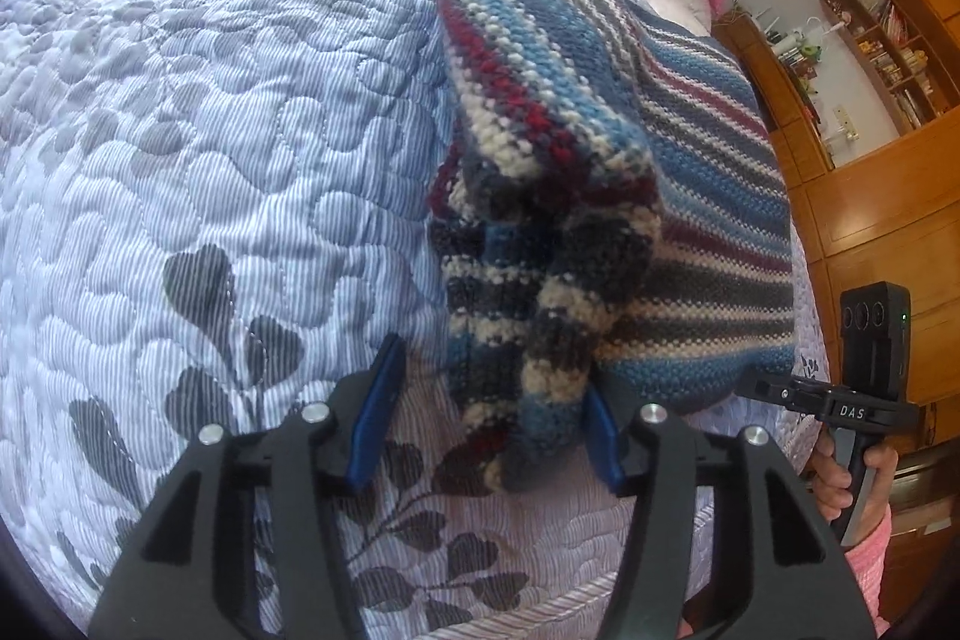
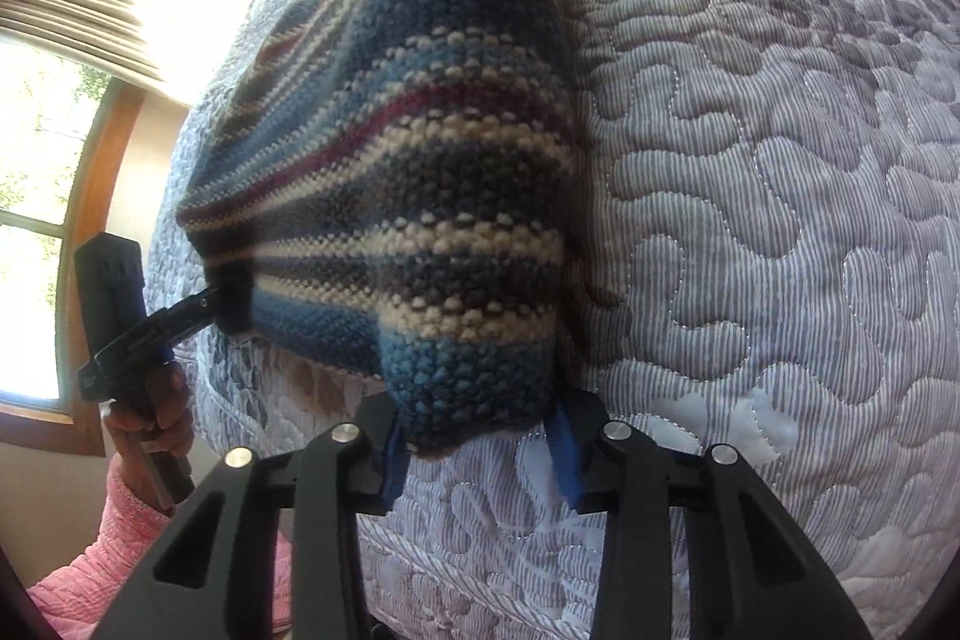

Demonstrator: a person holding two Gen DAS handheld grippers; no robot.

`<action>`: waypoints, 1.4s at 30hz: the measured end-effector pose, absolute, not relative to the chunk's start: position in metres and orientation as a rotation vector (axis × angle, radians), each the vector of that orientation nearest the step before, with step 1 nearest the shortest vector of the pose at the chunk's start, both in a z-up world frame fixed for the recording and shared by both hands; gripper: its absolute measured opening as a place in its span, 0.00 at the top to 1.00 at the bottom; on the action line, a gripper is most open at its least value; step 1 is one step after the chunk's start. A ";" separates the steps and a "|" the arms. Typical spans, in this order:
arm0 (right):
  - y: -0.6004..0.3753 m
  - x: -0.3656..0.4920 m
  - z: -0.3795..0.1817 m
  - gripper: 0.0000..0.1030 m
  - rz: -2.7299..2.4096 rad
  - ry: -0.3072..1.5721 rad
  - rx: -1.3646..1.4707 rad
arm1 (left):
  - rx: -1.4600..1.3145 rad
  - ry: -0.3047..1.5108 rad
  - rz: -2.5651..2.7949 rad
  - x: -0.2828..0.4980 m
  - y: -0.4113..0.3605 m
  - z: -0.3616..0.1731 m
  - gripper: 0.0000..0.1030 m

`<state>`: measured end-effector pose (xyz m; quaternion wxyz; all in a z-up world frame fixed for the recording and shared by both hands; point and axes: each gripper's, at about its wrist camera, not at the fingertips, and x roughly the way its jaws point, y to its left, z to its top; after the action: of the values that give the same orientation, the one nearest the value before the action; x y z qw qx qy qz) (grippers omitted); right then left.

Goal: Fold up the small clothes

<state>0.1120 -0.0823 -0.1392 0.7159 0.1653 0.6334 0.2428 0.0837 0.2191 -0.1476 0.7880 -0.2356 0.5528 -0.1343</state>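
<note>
Nearest our left-hand lens, the left tool (image 1: 489,412) stands with its blue-padded jaws wide apart, the bunched near end of a striped knitted garment in blue, cream, grey and red wool (image 1: 600,148) hanging between them, touching the right-side pad but not pinched. In our right-hand view, the right tool (image 2: 474,436) has its blue pads spread around the garment's near corner; we cannot tell whether they grip it. From that view the left tool's tip meets the garment's far lower corner, contact hidden by the knit. The garment hangs lifted above the quilted grey-and-white bedspread with dark leaf print (image 1: 180,130). Beyond, a hand (image 1: 852,484) in a pink knitted sleeve (image 1: 864,574) holds the right tool's handle, with wooden shelving (image 1: 888,58) against the far wall.
</note>
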 end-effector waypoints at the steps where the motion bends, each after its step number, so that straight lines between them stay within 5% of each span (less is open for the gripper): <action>1: -0.081 0.113 -0.143 0.62 0.527 1.398 0.362 | -0.501 1.186 -0.289 0.083 0.220 -0.148 0.46; 15: -0.051 0.088 -0.121 0.48 0.409 1.326 0.248 | -0.423 1.153 -0.150 0.051 0.202 -0.121 0.30; 20: -0.049 0.069 -0.113 0.27 0.359 1.319 0.175 | -0.354 1.160 -0.088 0.032 0.196 -0.106 0.23; 25: -0.047 0.047 -0.098 0.19 0.322 1.285 0.124 | -0.302 1.147 -0.033 0.007 0.190 -0.086 0.20; 42: -0.034 -0.010 -0.043 0.11 0.278 1.195 0.067 | -0.203 1.087 0.044 -0.058 0.172 -0.033 0.13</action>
<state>-0.0102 -0.0338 -0.0431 0.8172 0.0314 0.5605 0.1305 -0.0578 0.1718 -0.0331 0.8508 -0.0966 0.5161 0.0211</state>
